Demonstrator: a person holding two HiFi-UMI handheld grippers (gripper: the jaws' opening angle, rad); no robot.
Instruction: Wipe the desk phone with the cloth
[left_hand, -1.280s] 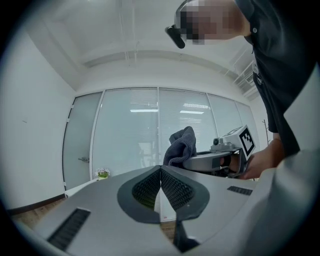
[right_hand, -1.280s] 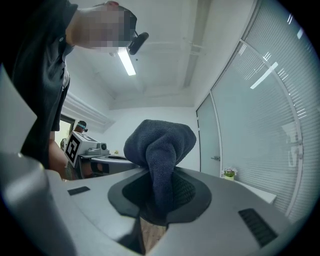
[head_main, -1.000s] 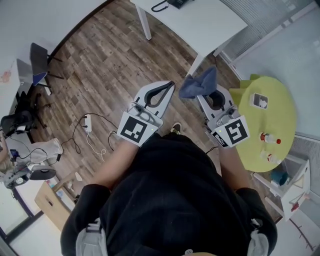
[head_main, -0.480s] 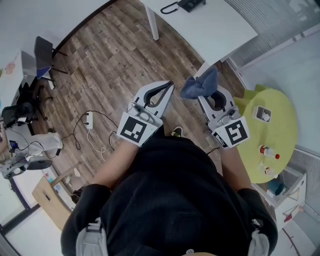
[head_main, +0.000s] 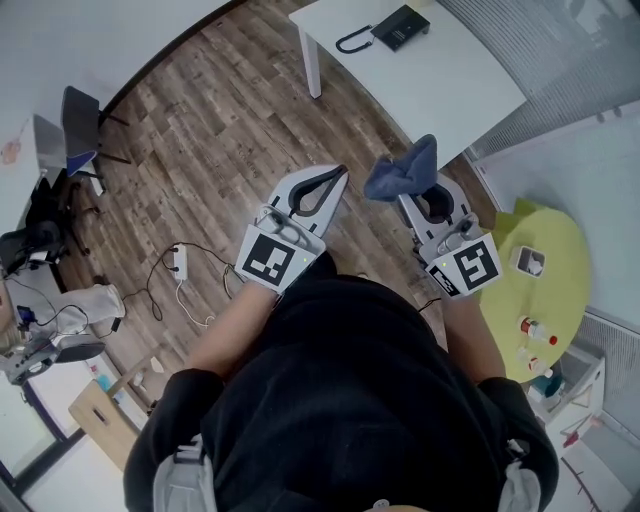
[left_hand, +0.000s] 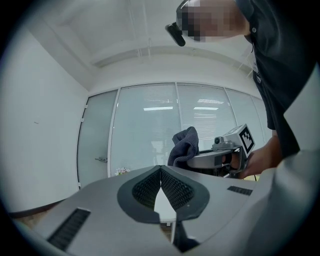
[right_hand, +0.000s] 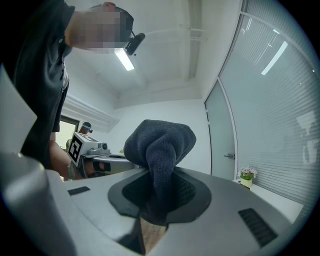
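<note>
A black desk phone (head_main: 398, 27) with a coiled cord lies on the white desk (head_main: 450, 75) at the top of the head view, well ahead of both grippers. My right gripper (head_main: 412, 180) is shut on a dark blue cloth (head_main: 404, 170), which bunches above its tips (right_hand: 159, 145). My left gripper (head_main: 340, 174) is shut with nothing in it; its pads meet at the tip (left_hand: 160, 172). Both are held at waist height over the wooden floor. The left gripper view shows the right gripper (left_hand: 220, 156) and the cloth (left_hand: 183, 146) beside it.
A round yellow-green table (head_main: 535, 290) with small bottles and a box stands at the right. A power strip with cables (head_main: 178, 265) lies on the wood floor at the left. Chairs and gear (head_main: 60, 150) line the left wall. Glass walls with blinds stand behind.
The view has shifted so the white desk and phone show more fully at the top. Both grippers keep the same pose, the cloth still held in the right one.
</note>
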